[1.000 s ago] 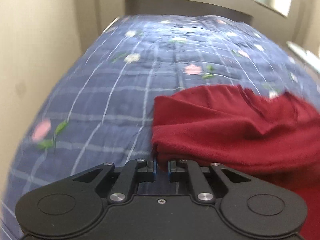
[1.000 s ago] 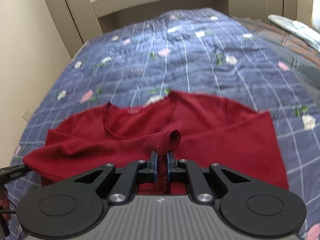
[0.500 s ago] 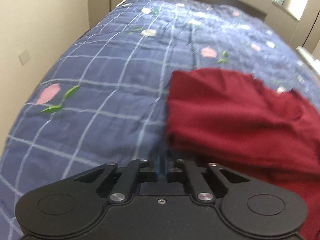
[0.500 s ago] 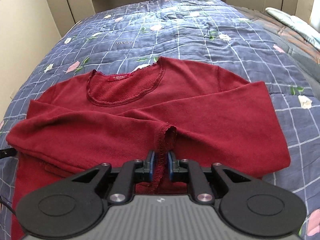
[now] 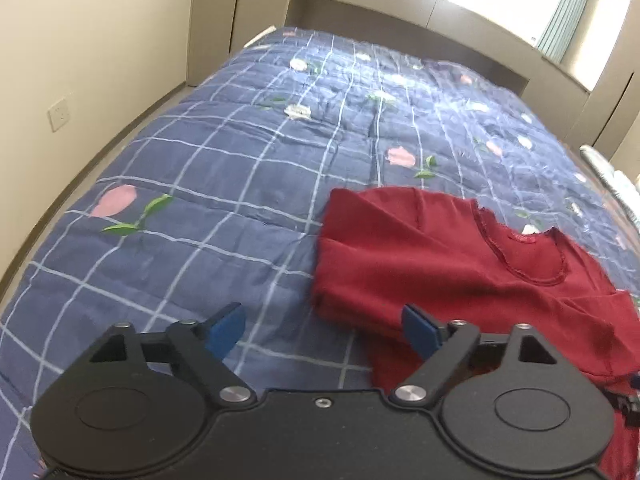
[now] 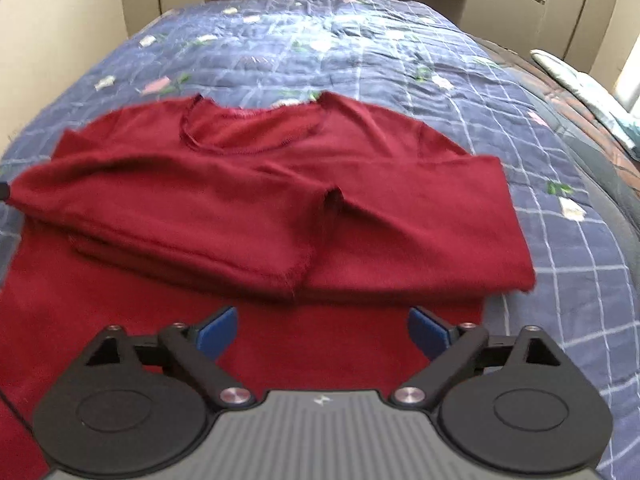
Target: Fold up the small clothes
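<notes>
My left tool [image 5: 322, 330] hangs with its blue pads spread wide and nothing between them, low in the left wrist frame. Its right pad [image 5: 420, 328] sits in front of the near folded edge of the red sweater [image 5: 460, 264]; whether it touches I cannot tell. The sweater fills the right half of that frame, its neckline toward the upper right, lying on the blue checked quilt [image 5: 224, 168] of the bed.

My right tool [image 6: 322, 330] is also spread wide and holding nothing. In the right wrist frame the red sweater [image 6: 224, 204] spans the middle, both sleeves folded across the body, their cuffs meeting near the centre just above my pads. The neckline lies in the upper middle. Blue checked quilt [image 6: 400, 48] shows above and to the right.
</notes>
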A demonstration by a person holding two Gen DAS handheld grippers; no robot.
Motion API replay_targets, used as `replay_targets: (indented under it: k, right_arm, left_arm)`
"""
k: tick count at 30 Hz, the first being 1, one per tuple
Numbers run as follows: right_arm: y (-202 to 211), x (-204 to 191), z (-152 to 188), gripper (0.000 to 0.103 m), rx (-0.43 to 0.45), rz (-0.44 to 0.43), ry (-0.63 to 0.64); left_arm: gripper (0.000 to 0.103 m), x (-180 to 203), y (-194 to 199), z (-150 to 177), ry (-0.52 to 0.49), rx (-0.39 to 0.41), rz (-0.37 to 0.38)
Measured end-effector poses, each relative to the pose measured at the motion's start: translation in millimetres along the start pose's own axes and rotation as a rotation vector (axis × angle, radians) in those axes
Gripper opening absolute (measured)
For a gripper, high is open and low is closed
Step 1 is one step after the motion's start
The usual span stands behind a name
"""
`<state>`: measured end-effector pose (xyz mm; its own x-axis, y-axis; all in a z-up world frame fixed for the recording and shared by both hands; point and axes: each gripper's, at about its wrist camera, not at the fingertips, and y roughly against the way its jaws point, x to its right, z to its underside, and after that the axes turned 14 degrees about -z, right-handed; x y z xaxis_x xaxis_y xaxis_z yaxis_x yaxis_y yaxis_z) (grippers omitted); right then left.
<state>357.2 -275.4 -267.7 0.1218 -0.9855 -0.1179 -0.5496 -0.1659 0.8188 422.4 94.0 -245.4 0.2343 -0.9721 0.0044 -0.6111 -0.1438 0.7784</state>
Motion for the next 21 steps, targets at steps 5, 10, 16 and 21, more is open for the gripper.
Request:
replay_targets:
  k: [5, 10, 16, 21]
  right_arm:
    - [5.6, 17.6, 17.7, 0.103, -0.026, 0.065, -0.055]
    - [26.5, 30.8, 42.7, 0.103, -0.027, 0.098, -0.036]
    - [52.5, 39.3, 78.2, 0.103, -0.050, 0.041, -0.001]
    - [76.5, 31.5, 108.8, 0.103, -0.048, 0.002, 0.073]
  left_arm:
    - [0.088, 22.3, -33.9, -0.5, -0.098, -0.133, -0.126]
    - [0.092, 19.5, -25.8, 7.5, -0.115, -0.120, -0.121]
    - [0.101, 15.5, 2.9, 38.9, -0.180, -0.131, -0.166]
    - [0.101, 16.3, 34.9, 74.6, -0.248, -0.151, -0.201]
